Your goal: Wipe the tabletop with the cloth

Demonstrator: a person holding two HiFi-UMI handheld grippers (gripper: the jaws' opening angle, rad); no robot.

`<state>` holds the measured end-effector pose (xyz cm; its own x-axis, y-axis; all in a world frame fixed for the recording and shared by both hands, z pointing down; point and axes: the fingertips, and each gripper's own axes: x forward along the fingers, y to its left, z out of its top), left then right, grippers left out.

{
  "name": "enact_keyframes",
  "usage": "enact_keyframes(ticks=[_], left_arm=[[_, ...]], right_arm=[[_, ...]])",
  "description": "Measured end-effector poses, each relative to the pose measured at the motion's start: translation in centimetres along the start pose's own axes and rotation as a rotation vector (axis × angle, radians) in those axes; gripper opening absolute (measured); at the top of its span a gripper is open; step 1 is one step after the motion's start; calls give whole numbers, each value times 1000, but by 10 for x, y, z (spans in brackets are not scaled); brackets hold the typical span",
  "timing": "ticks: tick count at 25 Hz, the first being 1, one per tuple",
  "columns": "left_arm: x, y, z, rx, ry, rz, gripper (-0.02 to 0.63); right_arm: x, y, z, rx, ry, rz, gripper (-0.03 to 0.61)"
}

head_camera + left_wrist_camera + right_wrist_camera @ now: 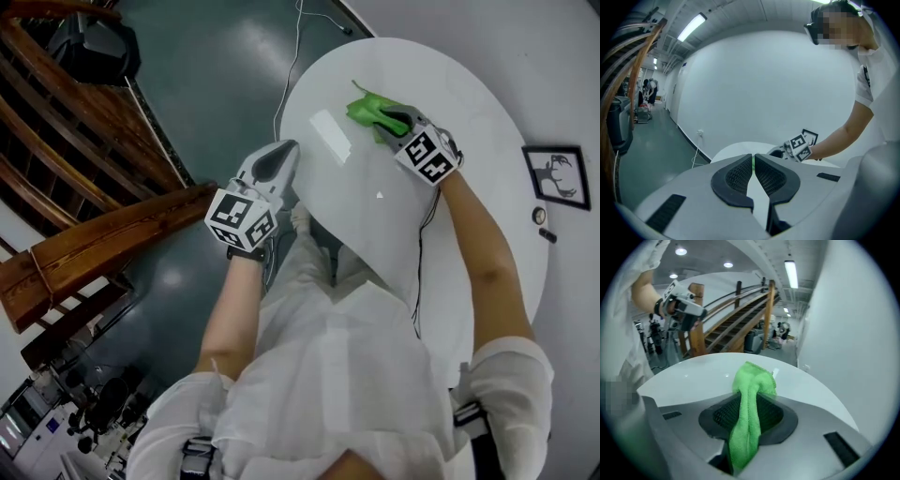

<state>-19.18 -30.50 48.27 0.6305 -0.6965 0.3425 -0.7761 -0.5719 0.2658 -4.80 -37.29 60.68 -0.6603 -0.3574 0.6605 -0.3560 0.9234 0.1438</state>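
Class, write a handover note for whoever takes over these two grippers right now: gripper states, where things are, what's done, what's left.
Left gripper: jaws shut, empty, held at the table's left edge.
Right gripper: shut on the green cloth, out over the far part of the white tabletop.
Done: the cloth is in the grip and at the table. No streaks show, so how much is already wiped cannot be told.
Left: sweep the cloth across the tabletop, probably working back towards the near side.
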Motion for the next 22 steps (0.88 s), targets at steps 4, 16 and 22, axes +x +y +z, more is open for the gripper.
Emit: enact_keyframes(ticks=[4,16,22], left_arm=[[8,-9,2,8,7,-21,28],[16,-25,4,33,24,-68,28],[15,-30,-1,40,37,-90,28]], right_arm=[[-35,-72,-43,218,40,-202,87],[-168,-159,-178,640,134,-669,87],[-154,-115,-155,579,120,-670,87]])
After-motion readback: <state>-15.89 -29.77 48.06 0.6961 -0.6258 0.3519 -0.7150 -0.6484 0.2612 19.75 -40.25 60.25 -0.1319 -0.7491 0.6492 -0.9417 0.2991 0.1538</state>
